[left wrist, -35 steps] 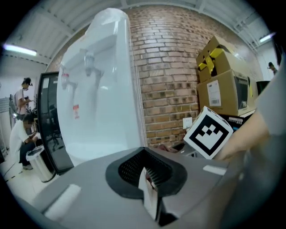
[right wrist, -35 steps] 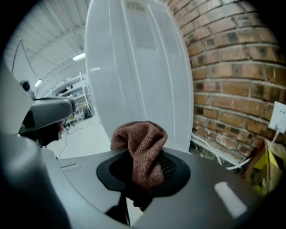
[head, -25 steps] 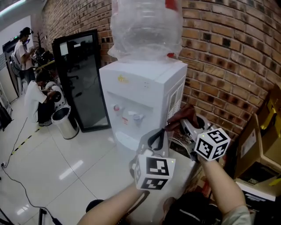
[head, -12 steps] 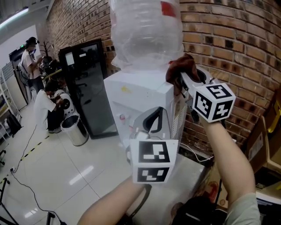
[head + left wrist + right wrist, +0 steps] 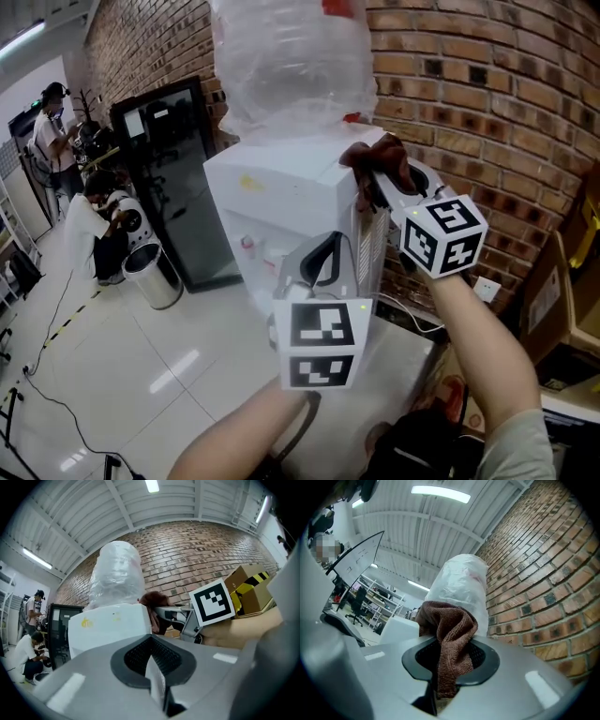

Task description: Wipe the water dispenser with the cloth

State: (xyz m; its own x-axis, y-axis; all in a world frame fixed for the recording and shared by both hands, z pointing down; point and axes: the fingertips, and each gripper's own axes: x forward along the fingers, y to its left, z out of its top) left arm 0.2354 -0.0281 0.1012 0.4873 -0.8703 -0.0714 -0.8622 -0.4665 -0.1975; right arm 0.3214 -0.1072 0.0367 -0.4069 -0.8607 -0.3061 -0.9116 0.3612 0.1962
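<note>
A white water dispenser (image 5: 281, 202) stands against the brick wall, with a plastic-wrapped bottle (image 5: 291, 66) on top. My right gripper (image 5: 373, 178) is shut on a brown cloth (image 5: 380, 155), which rests at the dispenser's top right back corner. Its jaws have just been closing a little tighter on the cloth. In the right gripper view the cloth (image 5: 450, 634) bunches out over the jaws in front of the bottle (image 5: 461, 581). My left gripper (image 5: 323, 258) hangs in front of the dispenser's right side. In the left gripper view it (image 5: 152, 660) is shut with nothing between its jaws.
A black glass-door cabinet (image 5: 173, 178) and a steel bin (image 5: 155, 272) stand left of the dispenser. People (image 5: 94, 225) are further left. Cardboard boxes (image 5: 562, 281) sit at the right. A brick wall (image 5: 487, 103) runs behind, with a socket and cord (image 5: 483, 289) low on it.
Both grippers have risen. The right one carried the cloth from low beside the dispenser up to its top right corner. The left one rose less.
</note>
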